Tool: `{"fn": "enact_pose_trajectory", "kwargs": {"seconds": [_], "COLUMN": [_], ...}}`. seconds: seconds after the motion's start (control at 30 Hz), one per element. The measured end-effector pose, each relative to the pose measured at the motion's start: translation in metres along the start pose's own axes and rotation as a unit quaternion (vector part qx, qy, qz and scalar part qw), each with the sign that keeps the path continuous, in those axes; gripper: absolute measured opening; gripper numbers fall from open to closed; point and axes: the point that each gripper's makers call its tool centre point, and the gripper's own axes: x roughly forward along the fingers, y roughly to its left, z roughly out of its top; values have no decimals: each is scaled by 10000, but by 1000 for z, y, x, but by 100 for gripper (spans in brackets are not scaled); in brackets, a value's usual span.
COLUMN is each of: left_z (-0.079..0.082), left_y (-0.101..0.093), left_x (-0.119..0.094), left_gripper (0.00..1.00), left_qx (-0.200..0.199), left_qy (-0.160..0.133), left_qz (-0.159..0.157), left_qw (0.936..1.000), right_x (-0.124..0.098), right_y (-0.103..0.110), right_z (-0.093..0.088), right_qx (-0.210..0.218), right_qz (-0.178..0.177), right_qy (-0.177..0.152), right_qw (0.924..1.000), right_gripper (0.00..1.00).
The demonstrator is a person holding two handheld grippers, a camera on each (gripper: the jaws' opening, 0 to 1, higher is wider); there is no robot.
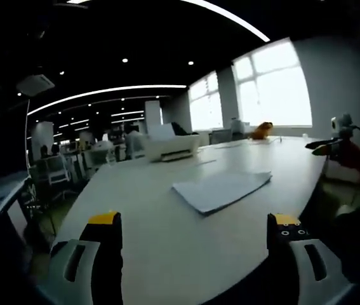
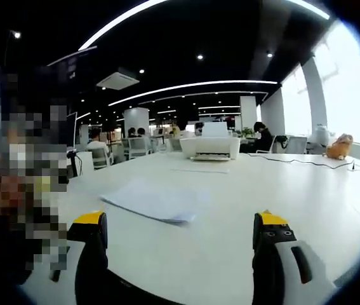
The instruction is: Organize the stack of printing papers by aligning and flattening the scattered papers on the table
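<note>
A loose stack of white printing papers [image 1: 223, 189] lies on the white table [image 1: 167, 241], its sheets slightly fanned out of line. In the right gripper view the same papers [image 2: 155, 200] sit left of centre. My left gripper [image 1: 195, 238] is open and held above the table, short of the papers, with nothing between its yellow-tipped jaws. My right gripper [image 2: 180, 238] is open too, also short of the stack and empty. At the right edge of the left gripper view the other gripper [image 1: 332, 147] shows, held in a hand.
A white printer [image 1: 170, 148] [image 2: 209, 147] stands at the far side of the table with a single sheet [image 2: 200, 169] in front of it. An orange toy [image 1: 262, 131] [image 2: 340, 146] sits by the windows. A cable [image 2: 294, 161] runs across the table. Office chairs [image 1: 56, 171] stand at the left.
</note>
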Motion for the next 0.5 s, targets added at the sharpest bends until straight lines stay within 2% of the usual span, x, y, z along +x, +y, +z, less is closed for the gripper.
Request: {"fn": "enact_pose_trajectory", "kwargs": {"seconds": [0.2, 0.5], "left_z": [-1, 5], "left_y": [-1, 1], "left_x": [-7, -12], "left_gripper": [97, 97], "left_qx": [22, -17], "left_qy": [67, 1], "left_qz": [-9, 14], "left_qw": [10000, 10000], "right_x": [-4, -6], "right_y": [1, -3], "right_z": [2, -1], "right_qx": [-5, 24], "right_qz": [-1, -46], "right_qy": [-22, 35], "right_qw": [10000, 10000], "right_gripper": [90, 90]}}
